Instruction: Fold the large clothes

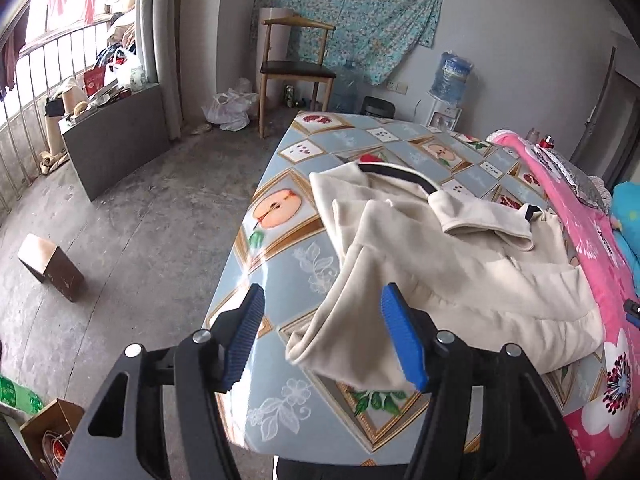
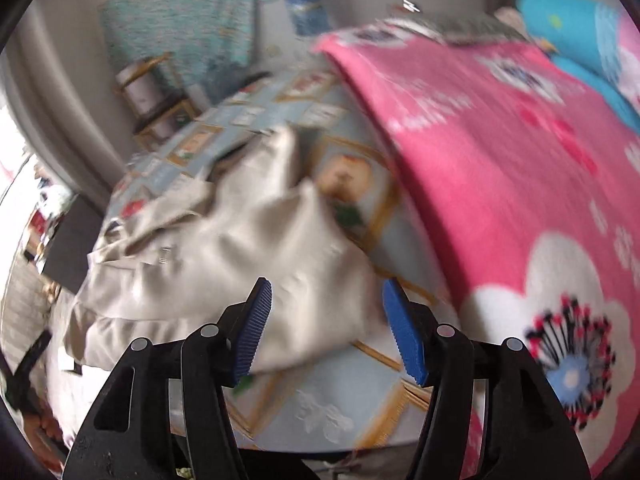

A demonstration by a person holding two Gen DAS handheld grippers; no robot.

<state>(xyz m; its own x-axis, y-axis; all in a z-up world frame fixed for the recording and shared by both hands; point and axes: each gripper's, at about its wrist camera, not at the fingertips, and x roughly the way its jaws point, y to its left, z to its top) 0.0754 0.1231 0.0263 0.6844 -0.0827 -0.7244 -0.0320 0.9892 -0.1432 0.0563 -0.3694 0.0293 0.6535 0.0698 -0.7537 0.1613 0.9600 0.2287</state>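
On table, centre: cream garment (image 1: pixel 460 276) lies partly folded on the patterned table (image 1: pixel 280 280), one sleeve doubled across its body, dark collar trim at the far end.
Near hem: hangs loose toward the near edge, probably awaiting the next fold.
Left gripper (image 1: pixel 322 340): fingers spread, nothing pinched; the near cloth corner shows between them but clear of the pads.
Right gripper (image 2: pixel 328 334): fingers spread, empty, poised over the garment's near right corner.
Pink blanket (image 1: pixel 580 240): right of the garment, overlapping the table's right side.
Chair (image 1: pixel 296 68): far, by the wall.
Hard to read: right view is motion-blurred; garment type and layer count unclear.
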